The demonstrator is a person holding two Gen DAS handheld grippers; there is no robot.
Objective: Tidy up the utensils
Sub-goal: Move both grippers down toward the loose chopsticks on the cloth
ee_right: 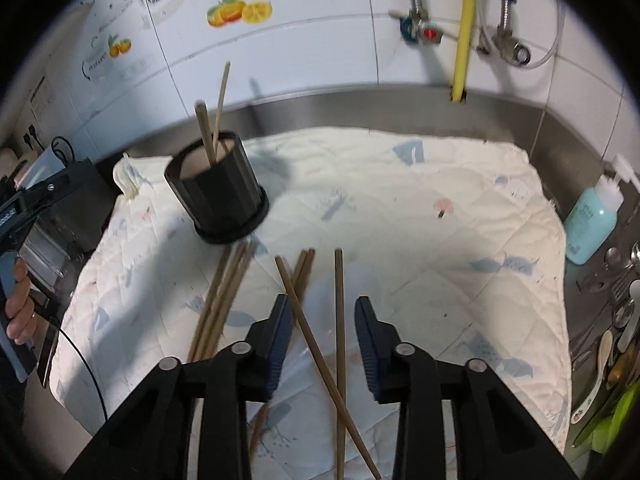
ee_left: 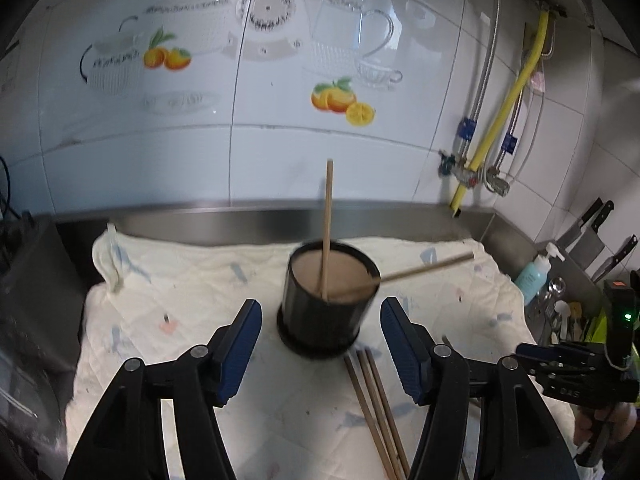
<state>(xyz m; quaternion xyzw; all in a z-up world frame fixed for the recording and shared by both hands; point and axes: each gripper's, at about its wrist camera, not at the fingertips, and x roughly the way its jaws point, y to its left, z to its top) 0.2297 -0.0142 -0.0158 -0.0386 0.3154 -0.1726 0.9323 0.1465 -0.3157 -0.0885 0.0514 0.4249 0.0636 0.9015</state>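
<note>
A black utensil cup [ee_left: 326, 300] stands on a white quilted cloth [ee_left: 180, 312] and holds two wooden chopsticks [ee_left: 327, 224], one upright and one leaning right. My left gripper [ee_left: 320, 340] is open, its jaws either side of the cup's base and apart from it. In the right wrist view the cup [ee_right: 218, 200] is at the far left. Several loose chopsticks [ee_right: 224, 300] lie on the cloth [ee_right: 440, 260] in front of it. My right gripper [ee_right: 322, 336] is open above two crossed chopsticks [ee_right: 339, 340] and holds nothing.
A steel counter rim [ee_left: 280, 216] and tiled wall lie behind. A blue soap bottle [ee_right: 592, 216] and a rack of spoons [ee_right: 616, 320] stand at the right. Knives [ee_left: 592, 224] hang at the far right. A dark appliance [ee_left: 32, 280] sits left of the cloth.
</note>
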